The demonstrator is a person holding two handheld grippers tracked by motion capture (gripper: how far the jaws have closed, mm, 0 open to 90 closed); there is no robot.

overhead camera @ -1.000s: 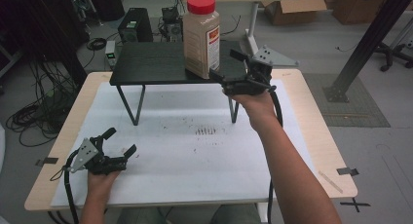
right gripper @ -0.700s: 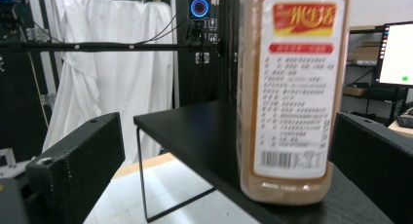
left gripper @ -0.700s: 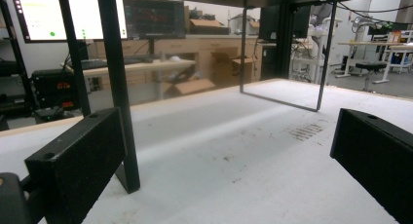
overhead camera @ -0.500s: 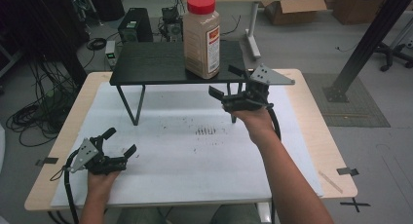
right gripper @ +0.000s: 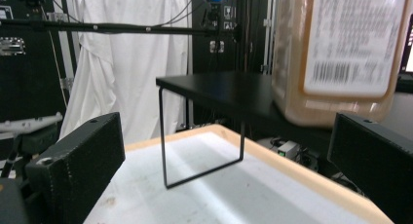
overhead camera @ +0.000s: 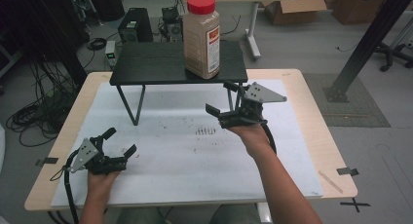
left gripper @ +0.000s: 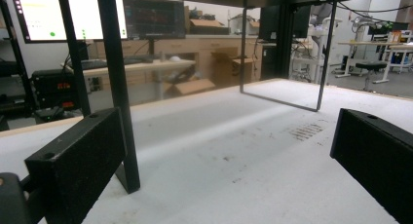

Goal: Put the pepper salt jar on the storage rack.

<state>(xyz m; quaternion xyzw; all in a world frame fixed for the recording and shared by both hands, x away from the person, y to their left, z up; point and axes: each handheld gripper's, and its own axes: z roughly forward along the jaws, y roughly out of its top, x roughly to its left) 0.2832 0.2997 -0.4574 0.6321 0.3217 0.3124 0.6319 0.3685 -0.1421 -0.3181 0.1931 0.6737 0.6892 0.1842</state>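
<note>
Just beyond the right gripper (overhead camera: 228, 102), whose jaws stand wide apart and empty, a tall jar (overhead camera: 201, 36) with a red lid (overhead camera: 201, 4) stands upright on the black shelf (overhead camera: 151, 63). Full of brown granules, it likely handles heavy, rigid and smooth, so mid-body across the flat sides seems best. Behind, the left gripper (overhead camera: 119, 143) rests parted on the table (overhead camera: 311, 112).

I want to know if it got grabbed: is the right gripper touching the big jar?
Apart. In the high view the right gripper sits open, short of the jar on the shelf.

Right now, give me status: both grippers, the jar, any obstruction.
Left gripper open, empty, low on white mat. Right gripper open, empty, raised, clear of jar. Jar upright on black shelf, red lid on. Nothing between.
</note>
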